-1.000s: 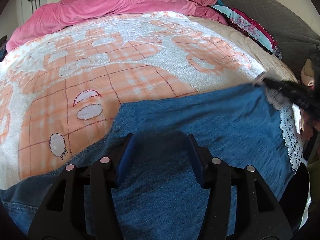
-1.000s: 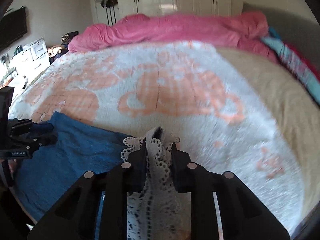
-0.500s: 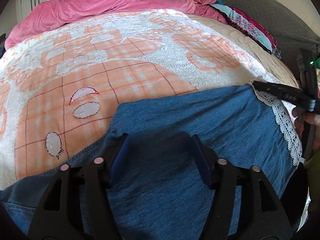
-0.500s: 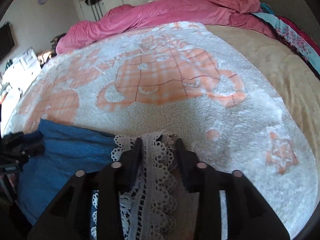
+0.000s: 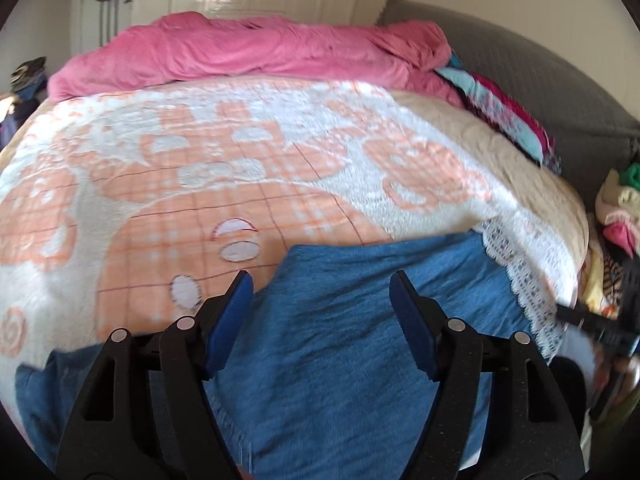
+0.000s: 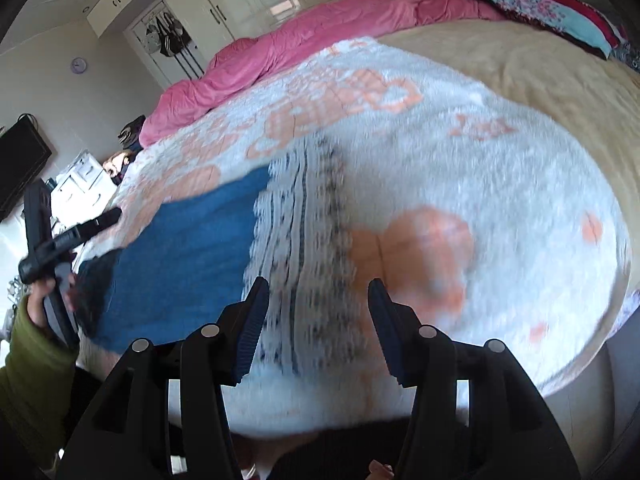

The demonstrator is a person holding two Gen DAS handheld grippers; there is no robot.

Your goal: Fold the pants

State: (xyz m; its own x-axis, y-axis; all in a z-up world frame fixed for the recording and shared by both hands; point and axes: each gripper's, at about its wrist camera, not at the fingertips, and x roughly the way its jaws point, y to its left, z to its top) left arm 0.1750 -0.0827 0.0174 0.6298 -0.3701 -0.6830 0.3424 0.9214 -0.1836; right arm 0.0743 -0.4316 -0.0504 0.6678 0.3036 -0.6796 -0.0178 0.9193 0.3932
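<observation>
In your left wrist view, the left gripper [image 5: 322, 320] hangs over the blue denim pants with a white lace hem [image 5: 360, 340], its blue-padded jaws apart and opening, with the cloth lying below them and nothing pinched. The pants lie flat on the near edge of the white and peach plush blanket [image 5: 240, 184], their long axis running across the picture from the lower left to the lace hem [image 5: 520, 276] at the right. A folded edge of denim sits just ahead of the jaws, closer to the left pad. The right gripper [image 5: 592, 320] shows only as a dark blurred bar at the far right, just beyond the lace. In your right wrist view, the right gripper [image 6: 318, 320] stands over the lace band [image 6: 304, 240], jaws apart and opening; the lace lies beneath and ahead of them, blurred, and the pads do not press on it. The denim spreads away to the left, toward the left gripper [image 6: 76, 232], which a hand in an olive-green sleeve [image 6: 32, 360] carries at the picture's edge. By my judgement each hand is nearest its own end of the garment: your right to the hem, your left to the opposite end. The fabric looks soft, faintly creased, and lies mostly smooth. A pink duvet [image 5: 248, 52] is heaped well apart at the far side of the bed.
</observation>
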